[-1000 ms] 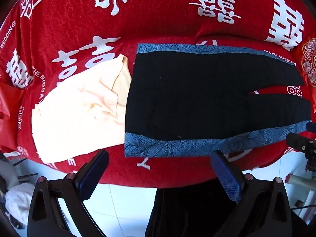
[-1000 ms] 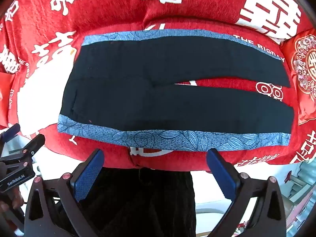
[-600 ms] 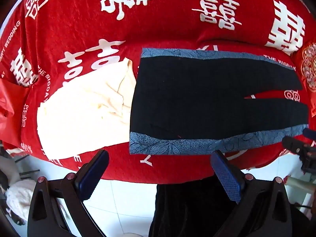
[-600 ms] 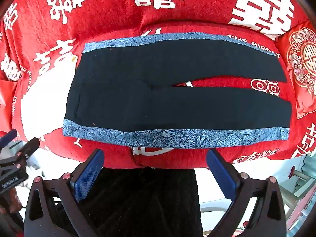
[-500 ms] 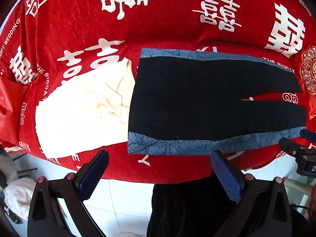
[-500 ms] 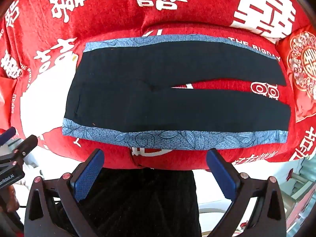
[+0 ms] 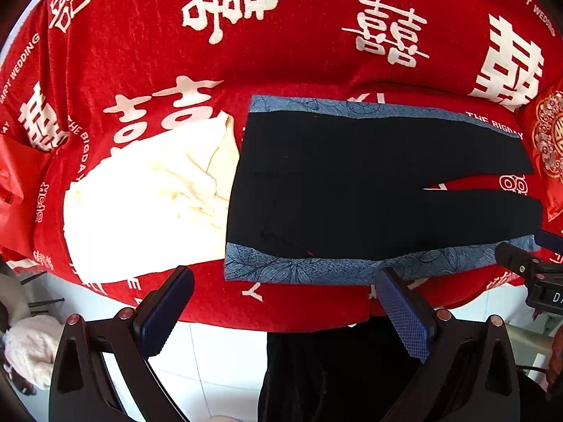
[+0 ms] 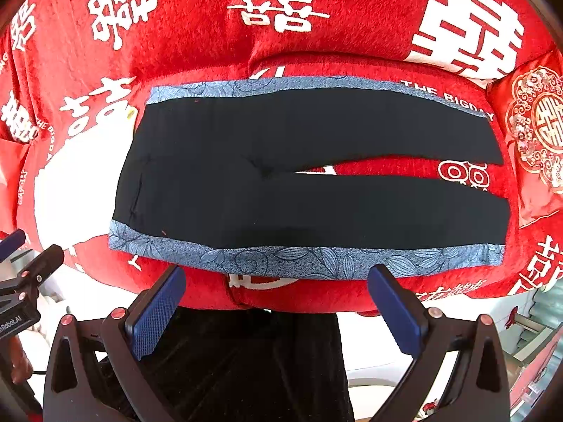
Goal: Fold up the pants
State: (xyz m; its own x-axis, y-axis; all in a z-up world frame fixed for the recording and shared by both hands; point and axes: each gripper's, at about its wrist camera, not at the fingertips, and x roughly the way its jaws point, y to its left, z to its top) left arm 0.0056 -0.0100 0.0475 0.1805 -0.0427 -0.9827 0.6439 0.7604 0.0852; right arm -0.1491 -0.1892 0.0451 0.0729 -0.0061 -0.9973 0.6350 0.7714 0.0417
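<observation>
Black pants [image 8: 299, 172] with blue leaf-patterned side stripes [image 8: 309, 256] lie flat on a red cover, waist to the left and both legs to the right, slightly parted. They also show in the left wrist view [image 7: 352, 183]. My left gripper [image 7: 285, 295] is open and empty, just short of the near stripe at the waist end. My right gripper [image 8: 276, 297] is open and empty, just short of the near stripe at mid-leg. Each gripper shows at the edge of the other's view.
A red cover with white characters [image 7: 228, 3] drapes the surface and its raised back. A cream garment [image 7: 147, 200] lies left of the waist. A red embroidered cushion [image 8: 538, 126] sits by the leg ends. White floor tiles [image 7: 218, 355] lie below the near edge.
Both grippers have edged slightly closer to the near edge of the pants. The pants have not moved and both grippers stayed open.
</observation>
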